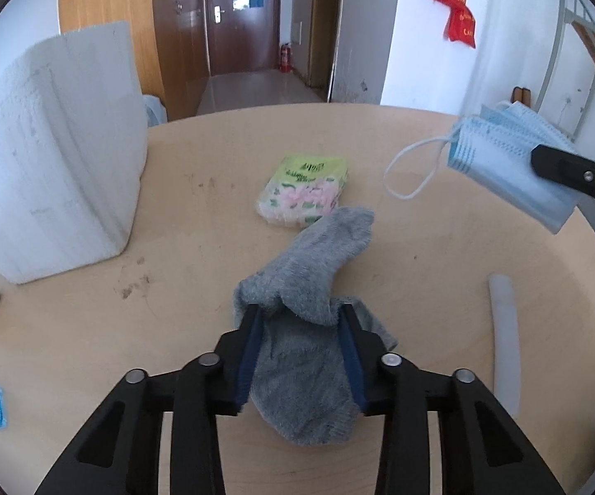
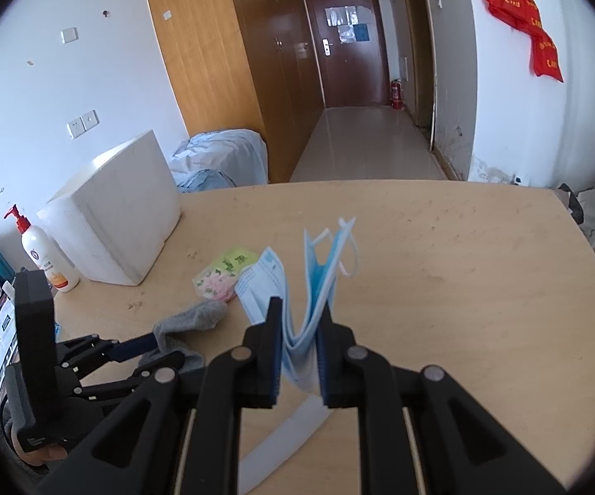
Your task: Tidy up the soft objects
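Currently, the grey sock (image 1: 309, 288) is lying on the round wooden table (image 1: 421, 288), with its lower part between the blue pads of the left gripper (image 1: 301, 317). The sock is seen bunched between the pads, and the jaws are closed on it. From the sock, the flowered tissue pack (image 1: 303, 192) is found at twelve o'clock, touching the sock's far tip. The white foam box (image 1: 54, 156) stands at ten o'clock, well apart. The right gripper (image 2: 300, 309) is clamped on a folded stack of blue face masks (image 2: 318, 280), which is held above the table at two o'clock from the sock. A pump bottle (image 2: 48, 260) stands just beside the foam box.
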`<state>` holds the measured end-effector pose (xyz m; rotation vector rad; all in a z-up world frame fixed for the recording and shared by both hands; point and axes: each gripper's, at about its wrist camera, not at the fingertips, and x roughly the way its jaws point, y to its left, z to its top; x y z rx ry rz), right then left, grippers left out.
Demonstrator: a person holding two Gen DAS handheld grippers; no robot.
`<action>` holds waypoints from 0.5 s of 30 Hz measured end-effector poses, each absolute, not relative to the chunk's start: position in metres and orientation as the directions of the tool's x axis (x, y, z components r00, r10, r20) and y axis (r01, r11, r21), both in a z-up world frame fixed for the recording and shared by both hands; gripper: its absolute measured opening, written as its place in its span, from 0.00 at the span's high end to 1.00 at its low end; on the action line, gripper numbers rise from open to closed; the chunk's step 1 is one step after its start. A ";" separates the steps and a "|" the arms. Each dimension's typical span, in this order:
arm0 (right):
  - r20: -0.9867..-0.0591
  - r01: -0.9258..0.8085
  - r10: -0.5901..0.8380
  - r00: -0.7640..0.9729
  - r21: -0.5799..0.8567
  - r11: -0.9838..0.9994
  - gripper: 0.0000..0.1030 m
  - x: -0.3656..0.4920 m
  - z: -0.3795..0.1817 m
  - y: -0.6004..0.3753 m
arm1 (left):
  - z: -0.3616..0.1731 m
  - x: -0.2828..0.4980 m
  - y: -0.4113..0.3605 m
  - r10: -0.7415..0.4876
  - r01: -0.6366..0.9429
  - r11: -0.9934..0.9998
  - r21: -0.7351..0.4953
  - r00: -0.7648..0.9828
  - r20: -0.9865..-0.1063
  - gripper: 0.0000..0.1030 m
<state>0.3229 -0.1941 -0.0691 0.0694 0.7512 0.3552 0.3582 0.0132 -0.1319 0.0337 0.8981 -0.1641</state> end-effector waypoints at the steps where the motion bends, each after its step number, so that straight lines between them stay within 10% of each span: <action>1: -0.655 -0.291 0.341 0.674 0.188 0.938 0.83 0.323 -0.069 -0.194 | -0.134 0.359 0.013 -0.126 0.154 0.987 -0.041 0.605 -0.786 0.77; 3: -0.654 -0.291 0.343 0.674 0.191 0.937 0.83 0.322 -0.069 -0.195 | -0.134 0.359 0.013 -0.123 0.153 0.988 -0.037 0.605 -0.787 0.93; 15: -0.640 -0.297 0.347 0.686 0.189 0.936 0.83 0.315 -0.062 -0.195 | -0.114 0.343 0.013 -0.127 0.159 0.987 -0.029 0.654 -0.746 0.95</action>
